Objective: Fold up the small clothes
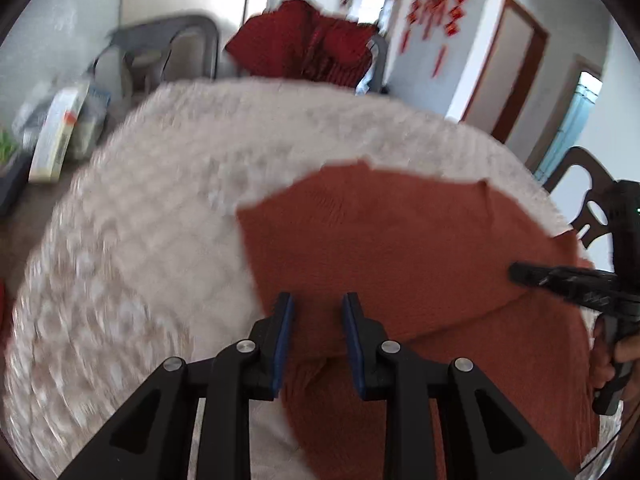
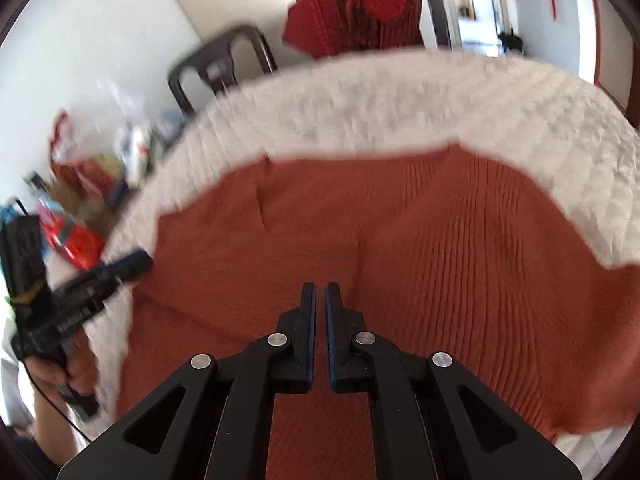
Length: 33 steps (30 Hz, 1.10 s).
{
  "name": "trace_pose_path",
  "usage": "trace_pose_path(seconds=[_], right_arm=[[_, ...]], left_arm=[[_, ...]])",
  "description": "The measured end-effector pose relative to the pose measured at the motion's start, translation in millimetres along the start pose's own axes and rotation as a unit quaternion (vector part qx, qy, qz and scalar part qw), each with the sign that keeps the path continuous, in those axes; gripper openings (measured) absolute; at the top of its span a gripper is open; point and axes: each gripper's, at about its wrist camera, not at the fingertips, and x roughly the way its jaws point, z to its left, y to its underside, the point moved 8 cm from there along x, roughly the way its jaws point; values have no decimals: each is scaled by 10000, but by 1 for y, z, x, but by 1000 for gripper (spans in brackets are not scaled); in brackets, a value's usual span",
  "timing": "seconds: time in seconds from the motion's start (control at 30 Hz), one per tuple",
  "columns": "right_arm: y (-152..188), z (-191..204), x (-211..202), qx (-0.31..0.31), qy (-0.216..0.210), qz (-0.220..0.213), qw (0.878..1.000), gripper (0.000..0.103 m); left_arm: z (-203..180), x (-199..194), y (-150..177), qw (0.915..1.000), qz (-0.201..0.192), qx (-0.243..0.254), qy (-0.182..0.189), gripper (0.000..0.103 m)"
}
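Observation:
A rust-orange knit garment [image 1: 400,240] [image 2: 440,240] lies spread on a white quilted table cover [image 1: 160,220] [image 2: 400,112]. A fold line runs across its near part. My left gripper [image 1: 318,304] hovers over the garment's left edge. Its blue pads stand a little apart, and only cloth shows behind the gap. In the right wrist view the left gripper [image 2: 138,260] reaches in from the left, held by a hand [image 2: 76,376]. My right gripper [image 2: 320,286] points down at the garment's middle, its pads nearly touching with nothing visible between them. The left wrist view shows the right gripper [image 1: 514,270] over the garment's right side.
Red clothes [image 1: 304,40] [image 2: 356,12] hang over a chair behind the table. A grey chair [image 1: 192,40] [image 2: 224,64] stands at the back left. Boxes and bags [image 1: 60,128] [image 2: 80,200] clutter the floor on the left. A dark chair back [image 1: 588,184] rises at the right.

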Motion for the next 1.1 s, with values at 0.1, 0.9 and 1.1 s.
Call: trace_pose_path(seconds=[0.1,0.9,1.1], right_arm=[[5,7,-21,-93,-52,-255,9996,5],[84,-113,-136,1662,548,-1189,9774,41],[94,-171,-151,2752,815,-1431,9472,42]], left_arm=[[-4,-23,2,9994,-288,1,164,28],[-37,-80,38,9987,-480,33,147,42],[-53,-68,33,9985,-457,122,271,42]])
